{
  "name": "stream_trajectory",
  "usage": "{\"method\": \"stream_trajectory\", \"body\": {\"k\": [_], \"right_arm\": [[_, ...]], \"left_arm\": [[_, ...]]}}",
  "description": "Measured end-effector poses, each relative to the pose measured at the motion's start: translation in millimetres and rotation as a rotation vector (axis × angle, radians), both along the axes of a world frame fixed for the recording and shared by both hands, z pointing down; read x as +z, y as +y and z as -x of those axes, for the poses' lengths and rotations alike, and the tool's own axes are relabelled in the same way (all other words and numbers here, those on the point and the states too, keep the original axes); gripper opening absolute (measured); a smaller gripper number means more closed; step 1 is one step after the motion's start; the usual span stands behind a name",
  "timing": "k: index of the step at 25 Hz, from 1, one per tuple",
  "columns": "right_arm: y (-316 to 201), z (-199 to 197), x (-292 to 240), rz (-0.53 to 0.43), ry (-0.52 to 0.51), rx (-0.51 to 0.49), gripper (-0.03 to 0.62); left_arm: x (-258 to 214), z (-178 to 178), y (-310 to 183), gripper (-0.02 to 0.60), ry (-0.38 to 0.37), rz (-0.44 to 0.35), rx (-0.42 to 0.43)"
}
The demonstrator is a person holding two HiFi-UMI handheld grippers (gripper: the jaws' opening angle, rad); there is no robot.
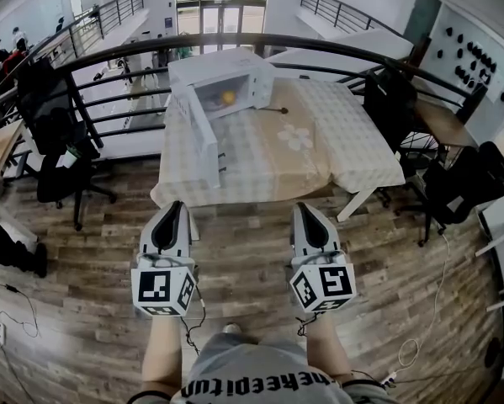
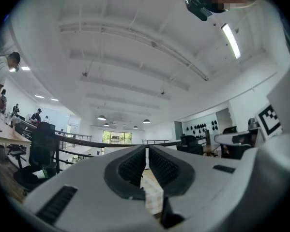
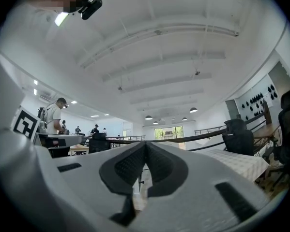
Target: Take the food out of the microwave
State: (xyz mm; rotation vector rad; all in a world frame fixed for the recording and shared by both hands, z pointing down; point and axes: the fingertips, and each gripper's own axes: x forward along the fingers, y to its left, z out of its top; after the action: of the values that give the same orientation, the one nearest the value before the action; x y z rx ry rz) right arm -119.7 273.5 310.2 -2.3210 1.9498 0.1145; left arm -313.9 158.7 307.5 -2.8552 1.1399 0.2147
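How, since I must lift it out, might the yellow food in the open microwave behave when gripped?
The yellow food looks small and rounded, so probably light and apt to roll inside the microwave. Softness: too small to tell.

My left gripper [image 1: 177, 206] and right gripper [image 1: 305, 208] are white shells with black ribbed pads [image 2: 132, 167]. Behind each gripper, a black-and-white marker cube [image 1: 161, 286] trails a thin cable [image 1: 193, 331]. I wear a grey shirt [image 1: 260, 381] with black lettering.

Light: bright, even daylight from window wall [image 1: 220, 7] top centre plus ceiling strip lamp [image 2: 230, 40] upper right | Glare: lamp blown out | Shadows: faint | Distortion: strong fisheye, dark vignetted corners | Focus: left gripper [image 2: 147, 151] foreground soft
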Motion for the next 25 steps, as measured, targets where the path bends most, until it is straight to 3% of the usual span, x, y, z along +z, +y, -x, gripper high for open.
{"method": "stream_trajectory", "body": {"k": [12,25], "right_arm": [[-25,-2,13,0.027,-0.005,0.033,0.005],[-98,-59,12,0.01,0.005,-0.012,0.005]], "left_arm": [[11,-7,-33,0.02,0.005,0.039,0.032],[11,-57,-97,0.02,0.021,0.012,0.0]]}}
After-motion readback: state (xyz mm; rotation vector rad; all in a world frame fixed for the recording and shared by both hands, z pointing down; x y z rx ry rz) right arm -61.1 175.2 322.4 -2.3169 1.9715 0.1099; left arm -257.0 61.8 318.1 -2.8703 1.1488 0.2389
